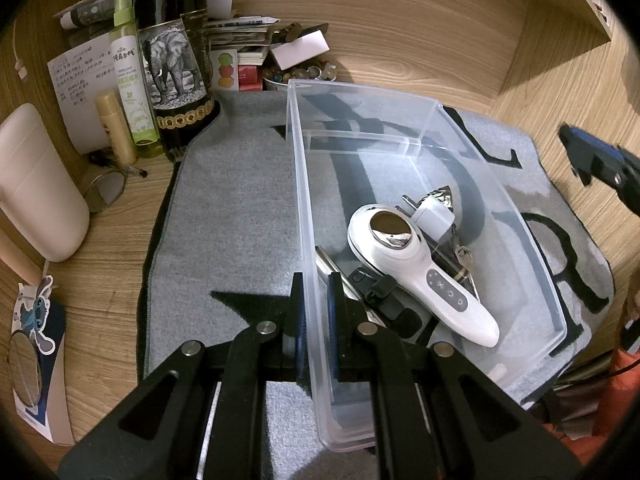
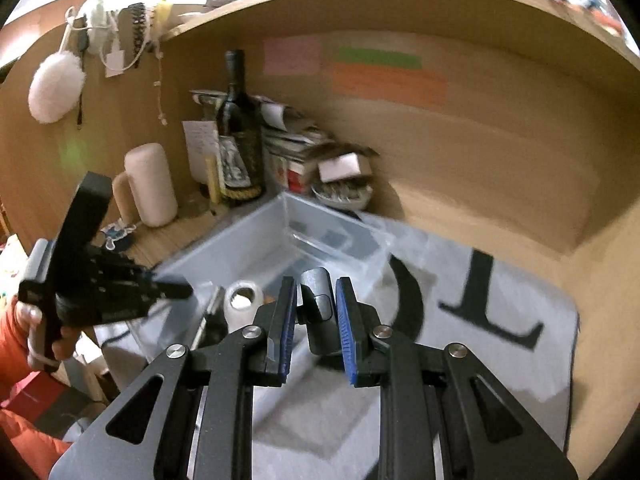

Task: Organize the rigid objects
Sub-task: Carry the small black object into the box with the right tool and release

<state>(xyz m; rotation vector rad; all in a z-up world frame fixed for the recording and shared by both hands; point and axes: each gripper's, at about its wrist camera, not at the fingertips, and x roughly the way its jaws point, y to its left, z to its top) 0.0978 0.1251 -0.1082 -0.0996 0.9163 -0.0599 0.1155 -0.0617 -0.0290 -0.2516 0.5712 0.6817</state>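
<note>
- The left gripper [image 1: 316, 312] was clamped on the near side wall of the clear plastic bin [image 1: 420, 116], one finger outside and one inside, apparently to steady the bin while things went in or out.
- Inside the bin lay a white handheld device [image 1: 416, 268] with a shiny oval head, a small white plug [image 1: 434, 216] just behind it, and darker items under and beside it that I could not make out clearly.
- The right gripper [image 2: 316, 316] had its jaws narrowed onto a small black object [image 2: 318, 308], held above the near end of the bin; my guess was that it was either bound for the bin or just out of it.
- The bin sat on a grey mat [image 1: 232, 208] with large black letters, spread over a wooden desk [image 1: 100, 280].
- In the back corner stood a dark bottle [image 1: 176, 60] with an elephant label, a green spray bottle [image 1: 132, 80], a stack of papers and a dish of small stones.
- Coloured notes were stuck on the wooden back panel, and a white pouf hung at the left in the right wrist's view.
</note>
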